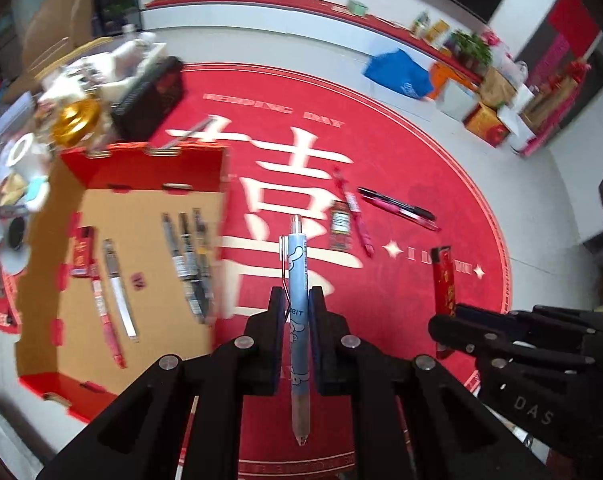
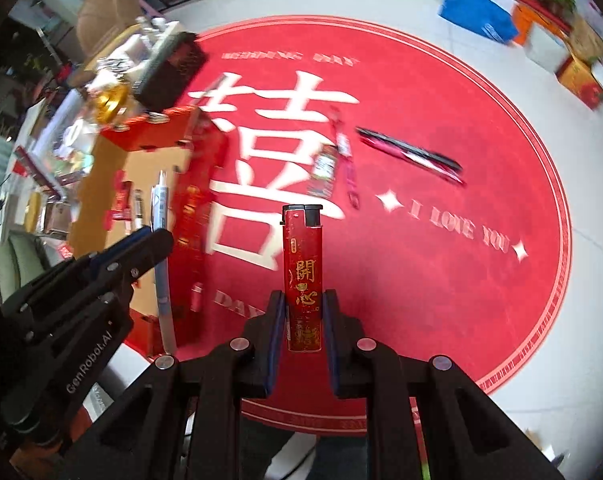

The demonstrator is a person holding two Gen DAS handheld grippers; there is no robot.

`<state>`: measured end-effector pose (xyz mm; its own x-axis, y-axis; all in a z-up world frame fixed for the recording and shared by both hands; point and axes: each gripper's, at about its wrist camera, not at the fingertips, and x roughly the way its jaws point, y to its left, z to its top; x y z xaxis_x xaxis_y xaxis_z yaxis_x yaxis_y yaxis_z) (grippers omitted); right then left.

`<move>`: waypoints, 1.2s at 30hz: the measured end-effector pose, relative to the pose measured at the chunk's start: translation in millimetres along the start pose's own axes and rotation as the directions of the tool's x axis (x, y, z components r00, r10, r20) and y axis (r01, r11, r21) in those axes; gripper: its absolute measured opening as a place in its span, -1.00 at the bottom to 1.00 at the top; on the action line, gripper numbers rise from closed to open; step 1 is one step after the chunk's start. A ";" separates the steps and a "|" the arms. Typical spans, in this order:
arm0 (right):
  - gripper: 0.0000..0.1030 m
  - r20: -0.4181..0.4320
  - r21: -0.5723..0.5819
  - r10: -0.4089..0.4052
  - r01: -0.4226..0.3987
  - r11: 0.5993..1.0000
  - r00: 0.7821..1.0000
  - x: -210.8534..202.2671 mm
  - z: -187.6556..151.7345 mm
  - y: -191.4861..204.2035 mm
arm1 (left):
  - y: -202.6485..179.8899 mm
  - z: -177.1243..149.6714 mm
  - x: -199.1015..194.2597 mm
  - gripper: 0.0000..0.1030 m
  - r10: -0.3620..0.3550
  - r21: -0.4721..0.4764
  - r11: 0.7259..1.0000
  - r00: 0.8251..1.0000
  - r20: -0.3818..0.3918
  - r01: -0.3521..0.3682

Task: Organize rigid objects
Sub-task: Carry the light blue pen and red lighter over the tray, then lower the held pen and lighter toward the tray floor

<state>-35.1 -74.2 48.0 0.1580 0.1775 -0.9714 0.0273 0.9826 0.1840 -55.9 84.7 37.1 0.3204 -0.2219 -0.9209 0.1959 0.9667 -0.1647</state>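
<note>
My left gripper (image 1: 297,298) is shut on a light blue pen (image 1: 297,264) with cartoon prints, its clicker end pointing away from me. My right gripper (image 2: 303,300) is shut on a red lighter (image 2: 303,264) with gold characters, held upright. Both hang above a round red mat (image 1: 421,152). In the left wrist view the right gripper (image 1: 441,326) and its lighter (image 1: 445,276) show at the right. In the right wrist view the left gripper (image 2: 159,240) and its pen (image 2: 157,208) show at the left. An open cardboard box (image 1: 141,220) with red walls holds several pens and a lighter.
On the mat lie a black and a pink pen (image 1: 397,208), a red pen (image 1: 357,216) and another lighter (image 1: 339,226). Behind the box stand a black basket (image 1: 153,96) and a gold object (image 1: 75,120). A blue bag (image 1: 399,74) and cartons line the far wall.
</note>
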 end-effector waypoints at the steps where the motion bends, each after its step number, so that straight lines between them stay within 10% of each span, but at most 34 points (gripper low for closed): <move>1: -0.61 0.008 -0.021 0.003 -0.003 1.000 1.000 -0.8 3.2 8.6 | 8.3 -0.1 -3.7 -0.76 0.012 -0.015 1.000 1.000 0.008 -0.012; 19: -0.61 -0.009 -0.229 0.155 -0.153 0.961 0.988 29.1 42.9 152.4 | 146.2 -12.4 -19.6 -0.76 0.240 -0.225 0.946 0.971 0.001 -0.234; 36: -0.61 -0.044 -0.219 0.098 -0.106 0.970 0.994 72.0 61.4 161.5 | 163.8 2.5 23.4 -0.77 0.265 -0.211 0.940 0.963 -0.047 -0.269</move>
<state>41.3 93.9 17.0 0.1164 0.2755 -0.9542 -0.2060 0.9466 0.2481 -14.0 237.6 -10.5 0.3169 0.0483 -0.9472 -0.0975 0.9951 0.0182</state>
